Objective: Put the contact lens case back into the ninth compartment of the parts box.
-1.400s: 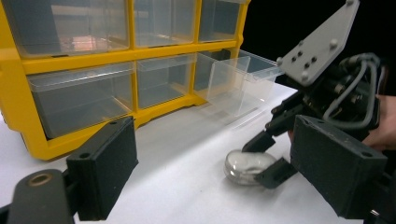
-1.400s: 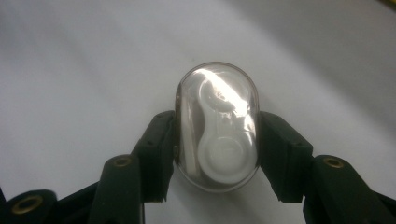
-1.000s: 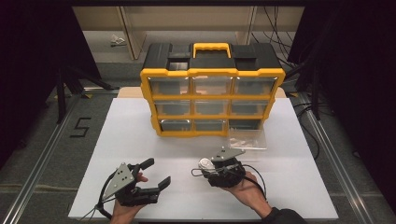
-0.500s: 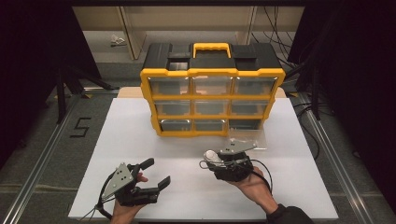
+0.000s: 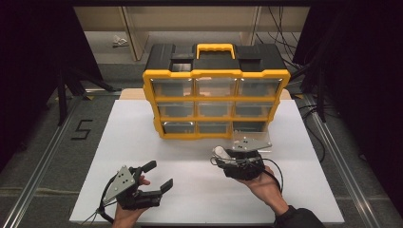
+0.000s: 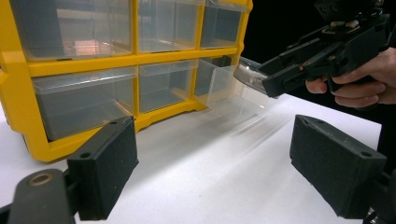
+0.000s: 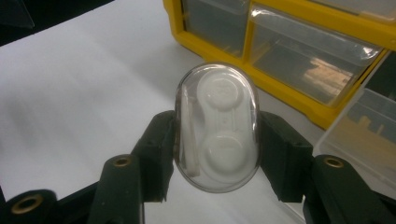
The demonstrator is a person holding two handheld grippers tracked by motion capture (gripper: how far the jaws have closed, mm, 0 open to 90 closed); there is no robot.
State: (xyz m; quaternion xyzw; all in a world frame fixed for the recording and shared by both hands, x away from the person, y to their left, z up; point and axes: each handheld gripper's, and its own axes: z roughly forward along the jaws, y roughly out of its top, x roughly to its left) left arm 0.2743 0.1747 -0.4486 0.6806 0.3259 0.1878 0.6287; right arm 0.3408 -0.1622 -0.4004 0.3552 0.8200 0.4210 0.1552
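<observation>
1. The right gripper (image 7: pixel 217 140) has its jaws clenched on a clear oval case (image 7: pixel 217 126) with white parts inside, at the centre of the right gripper view.
2. In the high view that case (image 5: pixel 220 152) sits right of centre, below the yellow drawer organizer (image 5: pixel 216 90).
3. A clear drawer (image 6: pixel 233 93) stands pulled out at the organizer's lower right.
4. The left gripper (image 5: pixel 147 183), lower left over the white tabletop (image 5: pixel 119 142), has its jaws released and holds nothing.

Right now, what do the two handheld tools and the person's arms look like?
Both tools, left and right, are black with blocky foam-like jaw pads; a grey three-cornered plate with small holes tops each, a black cable trails behind. A dark sleeve covers the right forearm.
</observation>
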